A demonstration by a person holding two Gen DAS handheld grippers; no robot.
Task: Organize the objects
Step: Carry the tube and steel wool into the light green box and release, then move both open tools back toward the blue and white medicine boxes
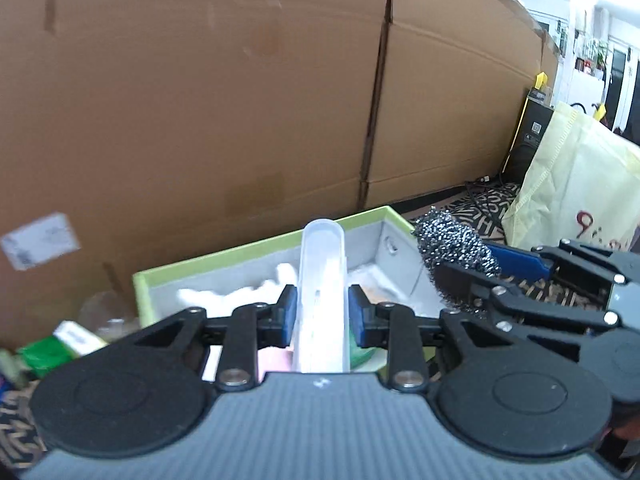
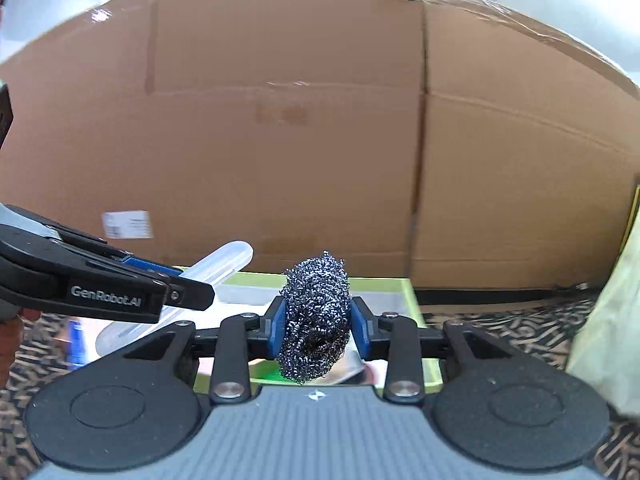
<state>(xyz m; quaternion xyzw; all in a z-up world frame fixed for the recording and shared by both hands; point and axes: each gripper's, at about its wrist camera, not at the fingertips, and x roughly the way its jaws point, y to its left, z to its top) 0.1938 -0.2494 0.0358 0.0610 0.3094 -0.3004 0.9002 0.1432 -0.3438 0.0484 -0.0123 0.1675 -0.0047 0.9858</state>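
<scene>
**Steel wool and clear case held over green box**

Translucent plastic case (image 1: 323, 300) clamped between blue pads (image 1: 289, 314) of left gripper (image 1: 322, 314), pointing away toward 12 o'clock, rounded end up over green-rimmed box (image 1: 256, 246). White crumpled stuff (image 1: 240, 294) lying inside box on grey lining, at 11 o'clock from the grip; pink and green items under the fingers, too hidden to name. Steel wool scrubber (image 1: 456, 254) at 2 o'clock in left wrist view, pinched by right gripper (image 1: 492, 268), over box's right corner. Small green packet (image 1: 48, 354) at 9 o'clock on patterned carpet (image 1: 16, 412), blurred. Pale yellow bag (image 1: 576, 196) at 3 o'clock, standing past the box. Tall brown cardboard (image 1: 224, 92) filling the background, white label (image 1: 40, 246) on it low at 10 o'clock.

Seen from right wrist: right gripper (image 2: 317, 326) squeezed on steel wool scrubber (image 2: 316, 316), blue pads (image 2: 361, 330) pressing into both sides, wad bulging above and below. Green-rimmed box (image 2: 412, 300) directly below and beyond, toward 12 o'clock. Left gripper (image 2: 176, 284) reaching in from 9 o'clock, closed on translucent plastic case (image 2: 224, 262), which slants up toward 1 o'clock, near the scrubber but apart from it. Brown cardboard (image 2: 320, 120) behind, patterned carpet (image 2: 520, 332) at 3 o'clock, edge of pale yellow bag (image 2: 612, 320) at far right
</scene>
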